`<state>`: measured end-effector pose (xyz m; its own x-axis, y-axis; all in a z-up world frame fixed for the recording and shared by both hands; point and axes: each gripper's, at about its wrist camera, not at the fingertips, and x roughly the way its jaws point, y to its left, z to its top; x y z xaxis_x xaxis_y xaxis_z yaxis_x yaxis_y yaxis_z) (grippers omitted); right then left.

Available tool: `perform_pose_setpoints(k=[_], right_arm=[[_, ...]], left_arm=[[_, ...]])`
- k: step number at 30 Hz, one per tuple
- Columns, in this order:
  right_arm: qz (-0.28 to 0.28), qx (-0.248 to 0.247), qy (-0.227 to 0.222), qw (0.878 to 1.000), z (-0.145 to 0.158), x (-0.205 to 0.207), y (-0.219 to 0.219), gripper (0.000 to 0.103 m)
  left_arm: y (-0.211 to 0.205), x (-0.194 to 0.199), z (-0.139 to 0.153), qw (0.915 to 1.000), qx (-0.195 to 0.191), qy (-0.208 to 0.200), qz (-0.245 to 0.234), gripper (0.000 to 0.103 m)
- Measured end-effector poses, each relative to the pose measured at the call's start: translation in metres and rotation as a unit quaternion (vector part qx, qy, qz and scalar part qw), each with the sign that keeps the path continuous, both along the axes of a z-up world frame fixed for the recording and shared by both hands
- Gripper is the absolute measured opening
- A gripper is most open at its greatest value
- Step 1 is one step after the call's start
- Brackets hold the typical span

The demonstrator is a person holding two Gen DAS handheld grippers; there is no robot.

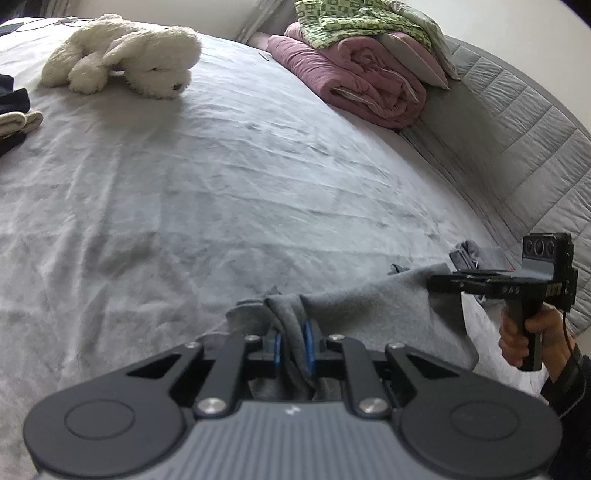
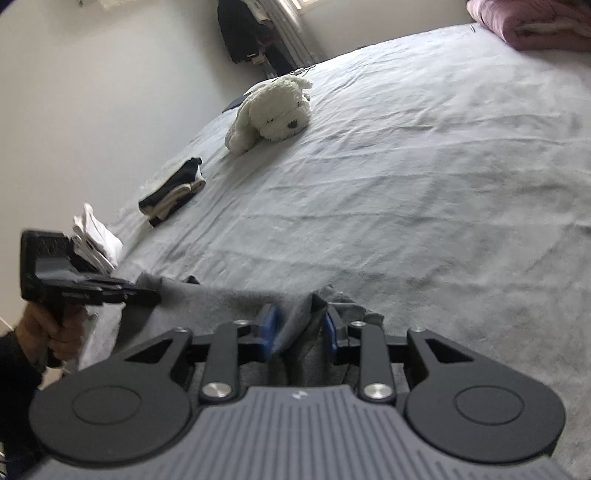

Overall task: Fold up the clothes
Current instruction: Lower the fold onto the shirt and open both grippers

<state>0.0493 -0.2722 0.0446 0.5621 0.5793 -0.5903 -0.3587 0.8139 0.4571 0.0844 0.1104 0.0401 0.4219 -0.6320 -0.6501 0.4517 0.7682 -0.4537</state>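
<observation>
Both claws are on one grey fleece garment (image 1: 354,306), near edge of the bed, stretched between them with a slight sag.

Left gripper (image 1: 294,345): blue pads narrow, clamped on a bunched fold of the grey cloth. Right gripper (image 2: 298,326): pads a bit wider apart, with a ridge of the same cloth standing between them. It looks pinched, but contact on the right-hand pad isn't clear.

Progress, my read:
- Done: small stack of dark and cream folded clothes (image 2: 173,192) at the far left of the pale grey bedsheet (image 1: 221,177); white folded pile (image 2: 96,236) nearer, left edge.
- In hand: the grey piece. It's held by its upper edge and no crease is laid flat yet. Looks like the start of this item, not the end.
- Left: lay it out on the open sheet ahead, fold, then add it to the stacks. Can't tell if more unfolded clothes wait out of view.

Pose: both grippers tilted down towards the sheet, side by side, handles gripped from below by my hands. My right hand (image 1: 524,332) shows in the left view, dark sleeve behind it.

Not task items: white plush dog (image 1: 125,55) far left, rolled pink quilt (image 1: 354,74) with green patterned blanket (image 1: 347,22) far right by the grey quilted headboard (image 1: 524,122).
</observation>
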Motion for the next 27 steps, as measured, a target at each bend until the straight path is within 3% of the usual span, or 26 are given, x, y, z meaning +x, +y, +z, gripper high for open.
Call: perform_pose_setpoints(k=[1, 8, 15, 24, 27], right_arm=[[0.002, -0.006, -0.005, 1.0, 0.001, 0.0, 0.004, 0.014], [-0.033, -0.007, -0.007, 0.999, 0.007, -0.007, 0.009, 0.012], [-0.041, -0.023, -0.023, 0.999, 0.006, -0.007, 0.016, 0.012], [-0.053, -0.069, -0.015, 0.996, -0.003, -0.003, 0.024, 0.011], [-0.058, -0.08, -0.018, 0.995, -0.003, -0.004, 0.026, 0.011]], left_arm=[[-0.001, 0.0, 0.0, 1.0, 0.001, -0.002, 0.002, 0.011], [-0.007, -0.008, 0.01, 0.9992, 0.02, -0.029, 0.02, 0.007], [-0.009, -0.009, 0.005, 0.9986, 0.027, -0.029, 0.036, 0.007], [-0.017, -0.01, 0.002, 0.997, 0.047, -0.032, 0.052, 0.008], [-0.016, -0.012, 0.003, 0.9965, 0.052, -0.035, 0.056, 0.014]])
